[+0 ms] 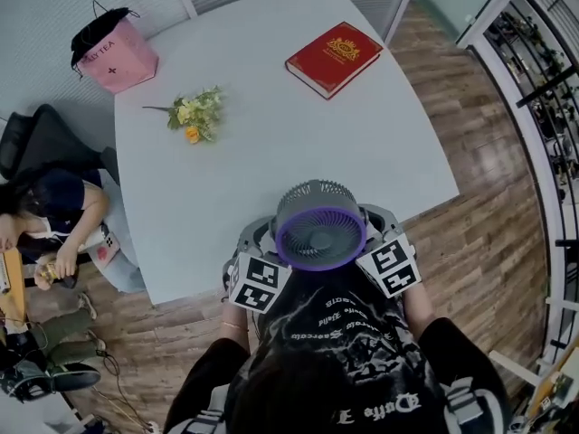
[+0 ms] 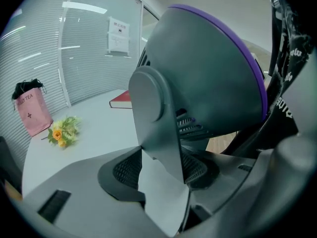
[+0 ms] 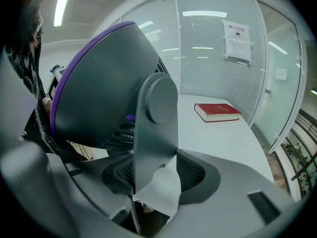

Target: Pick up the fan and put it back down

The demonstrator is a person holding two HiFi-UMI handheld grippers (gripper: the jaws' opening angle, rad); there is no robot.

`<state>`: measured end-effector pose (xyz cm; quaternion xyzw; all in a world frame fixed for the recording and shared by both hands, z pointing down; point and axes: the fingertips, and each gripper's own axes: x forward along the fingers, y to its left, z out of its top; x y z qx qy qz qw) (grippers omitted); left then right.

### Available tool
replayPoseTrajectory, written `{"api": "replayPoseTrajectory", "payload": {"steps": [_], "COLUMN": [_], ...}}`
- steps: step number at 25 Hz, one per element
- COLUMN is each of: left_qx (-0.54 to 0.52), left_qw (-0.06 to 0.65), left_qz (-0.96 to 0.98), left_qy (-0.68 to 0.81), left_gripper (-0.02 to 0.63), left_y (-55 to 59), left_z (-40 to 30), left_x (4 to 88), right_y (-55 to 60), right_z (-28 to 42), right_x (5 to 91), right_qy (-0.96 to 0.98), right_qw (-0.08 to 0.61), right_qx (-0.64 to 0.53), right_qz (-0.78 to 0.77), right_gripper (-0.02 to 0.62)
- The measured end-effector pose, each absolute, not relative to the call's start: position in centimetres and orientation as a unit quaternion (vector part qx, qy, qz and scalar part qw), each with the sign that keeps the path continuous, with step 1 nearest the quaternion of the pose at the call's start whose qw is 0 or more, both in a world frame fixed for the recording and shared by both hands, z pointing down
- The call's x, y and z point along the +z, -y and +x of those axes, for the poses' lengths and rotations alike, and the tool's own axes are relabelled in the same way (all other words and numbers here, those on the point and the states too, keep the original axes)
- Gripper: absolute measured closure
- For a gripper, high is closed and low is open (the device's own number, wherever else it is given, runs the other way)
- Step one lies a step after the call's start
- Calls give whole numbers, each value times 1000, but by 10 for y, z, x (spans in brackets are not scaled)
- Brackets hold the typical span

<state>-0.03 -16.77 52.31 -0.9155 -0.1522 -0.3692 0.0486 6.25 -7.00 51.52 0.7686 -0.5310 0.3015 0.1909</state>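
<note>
A grey fan [image 1: 319,224] with a purple front ring tilts face-up toward me at the near edge of the white table [image 1: 271,161]. My left gripper [image 1: 260,240] and right gripper [image 1: 380,227] hold it from either side. In the left gripper view, the fan's grey side arm [image 2: 157,128] stands between the mesh pads [image 2: 125,170], and the left gripper [image 2: 161,168] is shut on it. The right gripper view shows the other side arm [image 3: 154,133] clamped the same way by the right gripper [image 3: 156,175]. I cannot see the fan's base.
A red book [image 1: 334,58] lies at the table's far right. A small bunch of flowers [image 1: 194,114] lies mid-left and a pink bag [image 1: 113,57] stands at the far left corner. A seated person [image 1: 50,215] is left of the table. Wood floor surrounds it.
</note>
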Motion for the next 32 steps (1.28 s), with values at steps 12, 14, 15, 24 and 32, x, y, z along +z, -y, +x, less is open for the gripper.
{"api": "replayPoseTrajectory", "payload": {"steps": [12, 14, 15, 24, 32], "left_qx": [-369, -369, -371, -367, -362], "left_qw": [60, 66, 71, 88, 93], "left_qz": [-900, -897, -895, -888, -884], "left_qy": [226, 236, 239, 262, 279], "left_gripper": [373, 373, 373, 380, 387], "left_y": [121, 115, 112, 90, 72], "left_z": [57, 66, 71, 107, 138], "left_x": [525, 525, 526, 517, 519], "right_y": [16, 8, 4, -23, -45], "right_z": [105, 112, 116, 140, 166], "right_x": [516, 516, 517, 512, 517], "right_qy": [466, 455, 450, 412, 388], "right_qw": [166, 160, 158, 119, 108], "right_qx": [322, 324, 326, 337, 341], "right_qz": [807, 814, 816, 838, 850], "right_gripper": [390, 390, 391, 402, 410]}}
